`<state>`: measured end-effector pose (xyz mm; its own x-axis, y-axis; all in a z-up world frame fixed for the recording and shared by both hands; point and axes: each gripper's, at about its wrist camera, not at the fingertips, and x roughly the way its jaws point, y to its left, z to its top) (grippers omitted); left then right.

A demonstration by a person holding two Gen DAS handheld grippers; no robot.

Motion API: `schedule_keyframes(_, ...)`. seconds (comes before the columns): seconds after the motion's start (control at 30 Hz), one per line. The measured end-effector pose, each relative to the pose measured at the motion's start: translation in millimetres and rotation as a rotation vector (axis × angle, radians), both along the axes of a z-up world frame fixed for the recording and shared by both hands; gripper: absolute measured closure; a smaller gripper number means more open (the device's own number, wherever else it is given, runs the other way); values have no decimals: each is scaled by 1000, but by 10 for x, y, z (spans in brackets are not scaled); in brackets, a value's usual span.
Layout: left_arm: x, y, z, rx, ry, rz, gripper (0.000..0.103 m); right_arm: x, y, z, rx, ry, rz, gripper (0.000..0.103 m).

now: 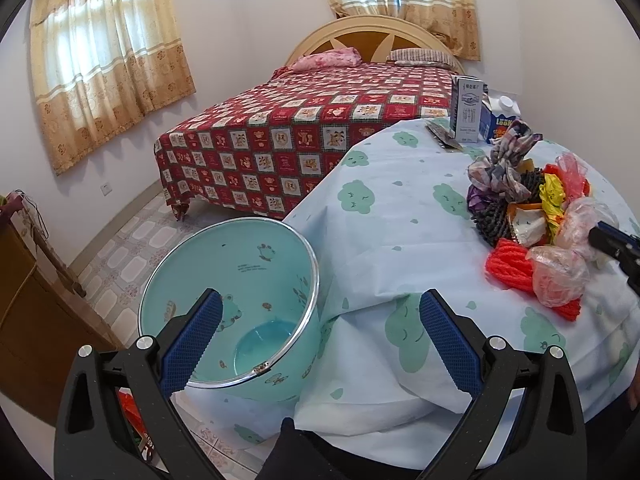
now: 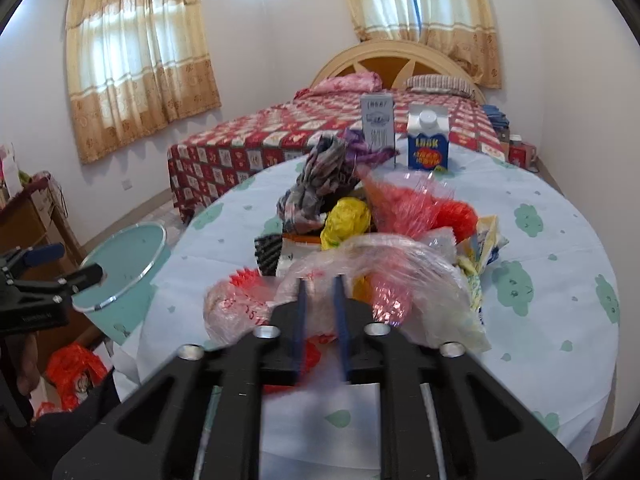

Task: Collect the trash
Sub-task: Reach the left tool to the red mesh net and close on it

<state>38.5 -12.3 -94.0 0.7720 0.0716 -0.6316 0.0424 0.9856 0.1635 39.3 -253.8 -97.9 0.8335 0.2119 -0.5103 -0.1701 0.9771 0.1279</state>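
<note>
Right gripper (image 2: 320, 284) pinched nearly shut on a clear plastic bag (image 2: 384, 276) at the near edge of the trash heap (image 1: 536, 216) on the table (image 1: 400, 216). Left gripper (image 1: 320, 316) wide, empty, beside the teal bin (image 1: 240, 256), tilted to receive.

Two cartons (image 2: 378, 125), one bin (image 1: 240, 304), one trash pile (image 2: 360, 240), two pillows (image 1: 328, 58)

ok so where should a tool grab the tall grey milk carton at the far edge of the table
Grip the grey milk carton across its two flat side faces, around mid-height. It stands upright with a clear left side, while the blue carton stands close on its right and the trash pile sits in front, so coming in from above or the left looks safest.
</note>
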Motion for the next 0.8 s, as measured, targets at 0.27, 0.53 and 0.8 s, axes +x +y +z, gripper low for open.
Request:
schedule_keyframes(0.27, 10, -296, 75, -30, 2, -45, 6, -321, -320, 506, 24, -144, -74, 99)
schedule_keyframes(0.53, 52, -982, -23, -55, 30, -138, 6, -348, -1028, 358, 32, -119, -265, 99)
schedule_keyframes(0.8, 187, -1546, -333, 9, 93, -198, 7, -409, -1395, 24, 49, -74, -324, 99)
